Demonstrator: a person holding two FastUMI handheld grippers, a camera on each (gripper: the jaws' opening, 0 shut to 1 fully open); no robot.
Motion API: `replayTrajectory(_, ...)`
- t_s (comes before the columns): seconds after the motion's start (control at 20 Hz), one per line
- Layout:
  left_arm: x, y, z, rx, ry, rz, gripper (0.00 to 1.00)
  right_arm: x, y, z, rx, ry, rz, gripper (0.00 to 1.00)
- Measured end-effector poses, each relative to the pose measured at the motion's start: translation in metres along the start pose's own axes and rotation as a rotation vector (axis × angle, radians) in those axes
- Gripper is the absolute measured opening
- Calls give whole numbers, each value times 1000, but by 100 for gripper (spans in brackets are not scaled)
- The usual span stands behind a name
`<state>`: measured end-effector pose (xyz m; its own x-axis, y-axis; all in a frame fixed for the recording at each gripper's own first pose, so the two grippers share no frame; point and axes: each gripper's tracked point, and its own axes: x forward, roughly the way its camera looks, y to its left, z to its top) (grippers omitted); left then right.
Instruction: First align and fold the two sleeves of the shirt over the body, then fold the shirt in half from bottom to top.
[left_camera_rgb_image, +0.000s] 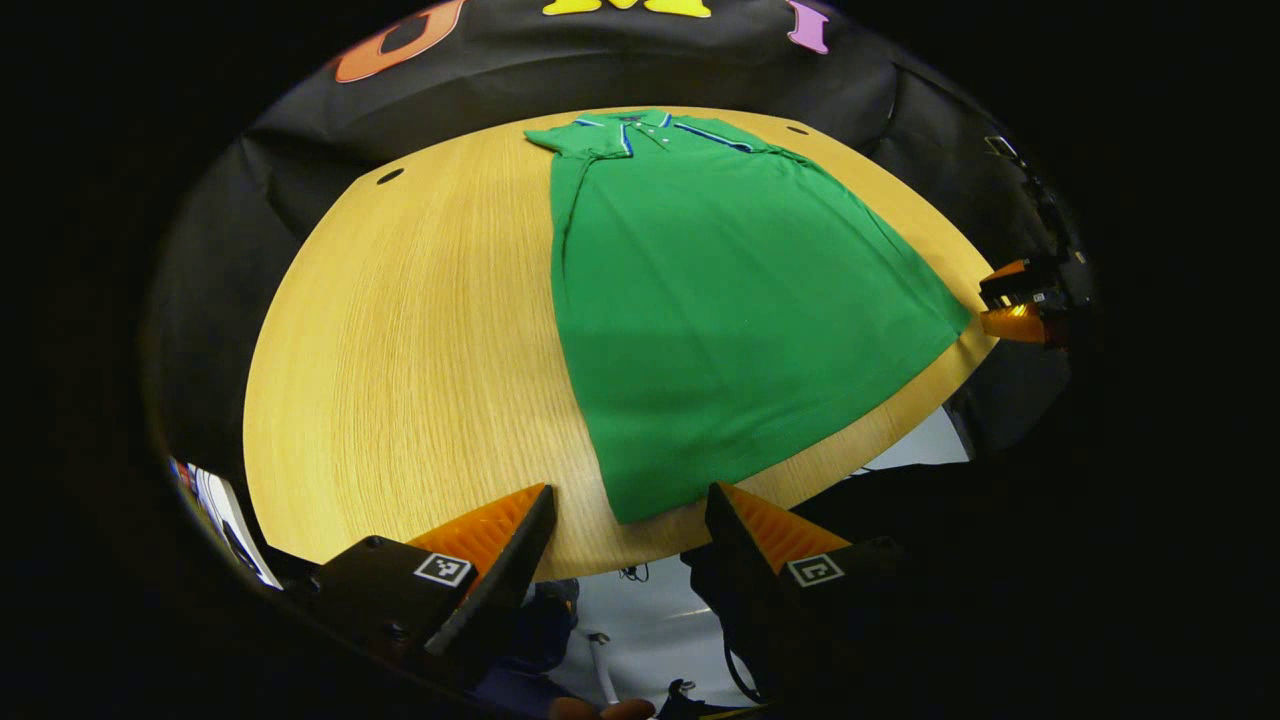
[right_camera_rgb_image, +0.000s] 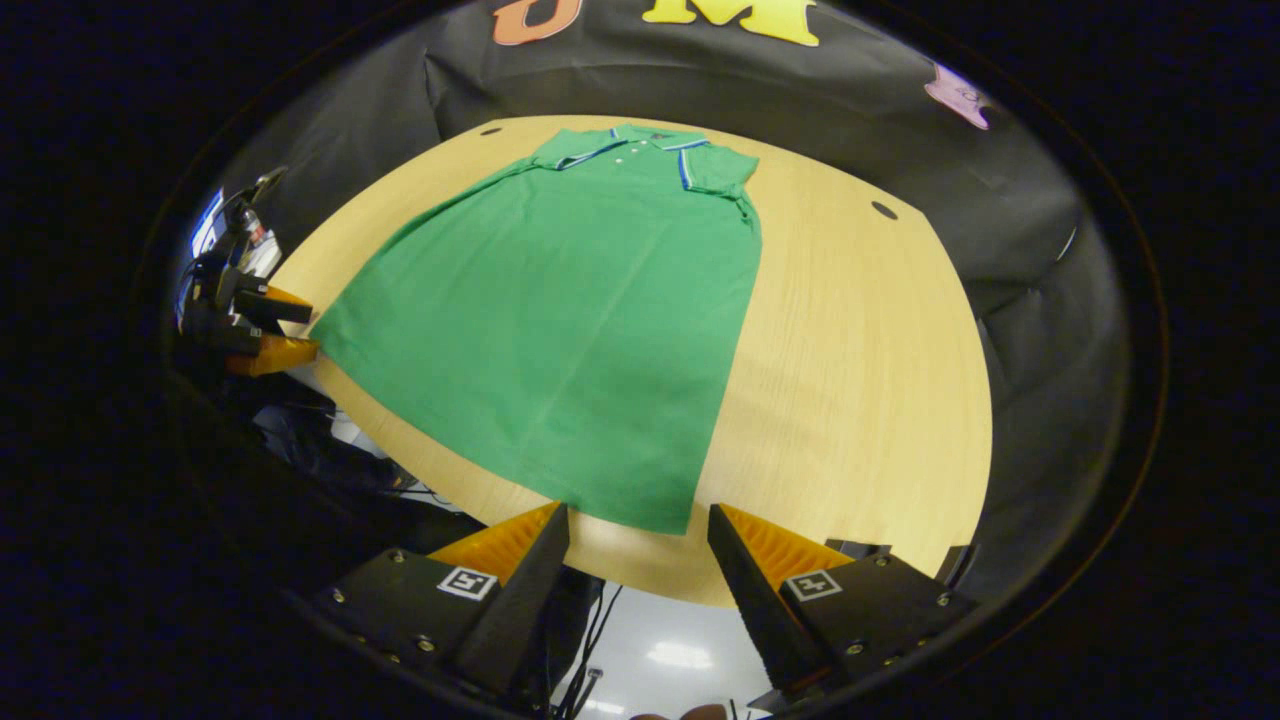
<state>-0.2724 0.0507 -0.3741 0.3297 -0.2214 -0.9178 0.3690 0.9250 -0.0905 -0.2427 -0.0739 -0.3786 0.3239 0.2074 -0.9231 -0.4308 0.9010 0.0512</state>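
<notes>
A pale wood-grain table (left_camera_rgb_image: 400, 330) with a rounded near edge stands in a booth hung with black cloth; small dark holes sit near its far corners, and a light floor shows below the near edge.

The left gripper (left_camera_rgb_image: 630, 515) hovers at the near edge with its jaws wide apart and nothing between them, lined up on the near left corner of the shirt's hem. The right gripper (right_camera_rgb_image: 638, 535) hangs the same way at the near edge, jaws spread and empty, its gap just in front of the near right corner of the hem. Each one also shows small, at the side, in the other's view.

The green shirt (left_camera_rgb_image: 720, 300) lies flat down the middle of the table, hem toward the near edge and the collar with its blue trim toward the far edge. Both short sleeves look already turned in over the body near the collar, since the outline runs as a plain narrow panel with no sleeve sticking out to the sides; the fisheye makes the far end small, so the neatness of those folds is hard to judge.

As I read it, the sleeve step is done and the bottom-to-top fold is left: the hem corners are not yet gripped.
</notes>
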Motion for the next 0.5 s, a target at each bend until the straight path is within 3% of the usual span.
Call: replayTrajectory(0.5,6,-11,9,23,5,9,99,30,6,7,-45,19,2,88)
